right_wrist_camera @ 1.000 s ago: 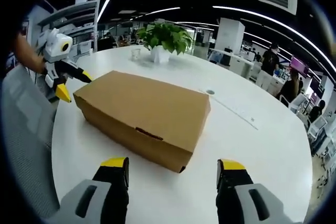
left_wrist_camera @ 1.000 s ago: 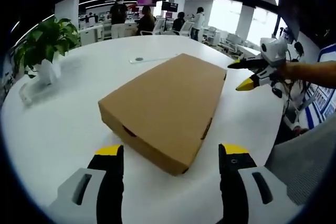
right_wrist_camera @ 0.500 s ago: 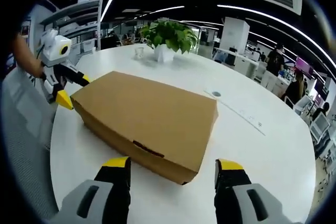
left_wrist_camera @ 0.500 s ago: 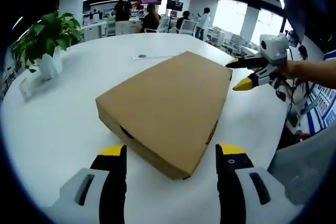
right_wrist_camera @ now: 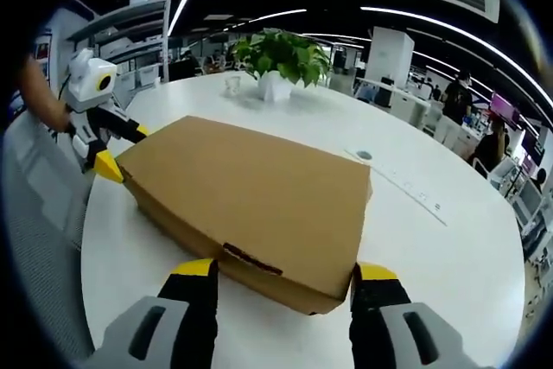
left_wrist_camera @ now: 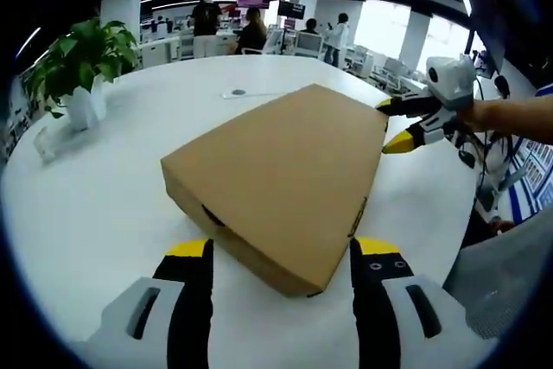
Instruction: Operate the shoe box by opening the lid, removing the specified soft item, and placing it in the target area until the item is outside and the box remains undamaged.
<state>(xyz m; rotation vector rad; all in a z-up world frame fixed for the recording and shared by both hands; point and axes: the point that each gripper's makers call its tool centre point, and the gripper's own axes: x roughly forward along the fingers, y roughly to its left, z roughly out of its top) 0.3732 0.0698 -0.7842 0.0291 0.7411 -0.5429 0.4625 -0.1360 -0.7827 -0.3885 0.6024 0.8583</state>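
Observation:
A brown cardboard shoe box (left_wrist_camera: pixel 276 174) lies flat on the white round table (left_wrist_camera: pixel 86 213) with its lid down; whatever is inside is hidden. My left gripper (left_wrist_camera: pixel 278 252) is open, and the box's near corner reaches in between its yellow-tipped jaws. At the far right corner, my right gripper (left_wrist_camera: pixel 389 127) is open against the box's edge. In the right gripper view the box (right_wrist_camera: pixel 251 183) pushes its near corner between the open jaws of the right gripper (right_wrist_camera: pixel 285 270). The left gripper (right_wrist_camera: pixel 123 150) stands open at the box's far left corner.
A potted plant (left_wrist_camera: pixel 78 62) in a white pot (right_wrist_camera: pixel 276 84) stands at the far side of the table. A small round disc (left_wrist_camera: pixel 238 92) and a thin strip (right_wrist_camera: pixel 406 187) lie on the table beyond the box. The person's grey clothing (left_wrist_camera: pixel 510 291) is beside the table edge. People sit at desks far behind.
Both grippers have closed in on the box from opposite corners. A corner now sits between each pair of jaws. The box itself looks unmoved and its lid is still down.

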